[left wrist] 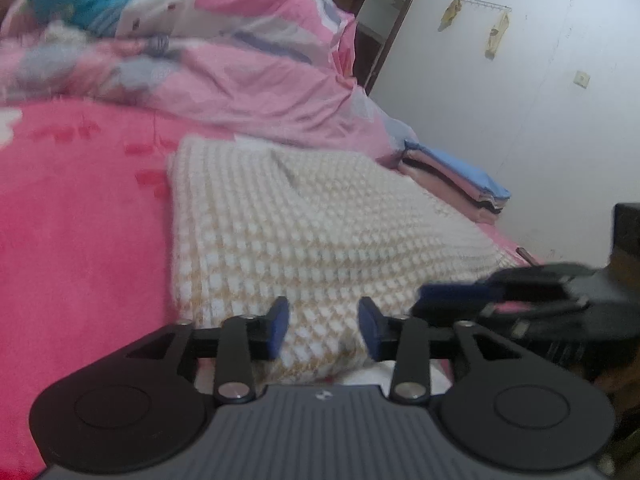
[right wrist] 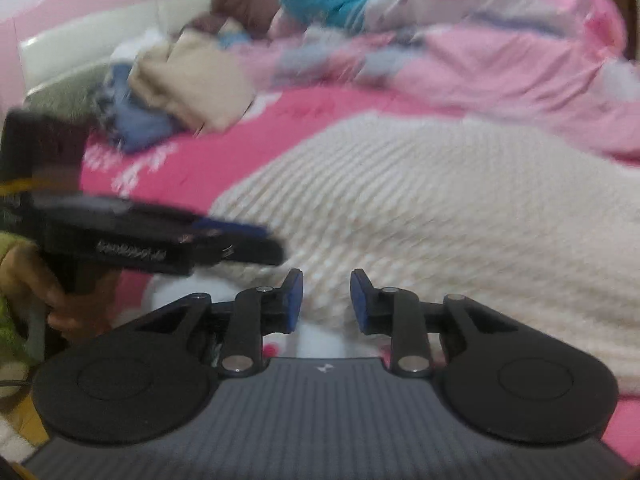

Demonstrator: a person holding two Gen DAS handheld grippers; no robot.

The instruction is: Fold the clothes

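Observation:
A cream knitted garment [left wrist: 312, 232] lies folded flat on the pink bed cover [left wrist: 72, 240]. My left gripper [left wrist: 323, 328] hovers open over its near edge, nothing between the blue pads. In the right wrist view the same knit [right wrist: 440, 208] fills the middle, and my right gripper [right wrist: 326, 300] stands open just above its near edge, empty. The right gripper [left wrist: 500, 292] shows blurred at the right of the left wrist view. The left gripper [right wrist: 236, 240] crosses the left of the right wrist view, with a hand [right wrist: 68, 304] on its handle.
A rumpled pink quilt [left wrist: 248, 68] is heaped behind the knit. A stack of folded clothes [left wrist: 452, 176] sits at the bed's far right corner by a white wall [left wrist: 520, 100]. Loose beige and blue clothes [right wrist: 176, 88] are piled by the headboard [right wrist: 80, 44].

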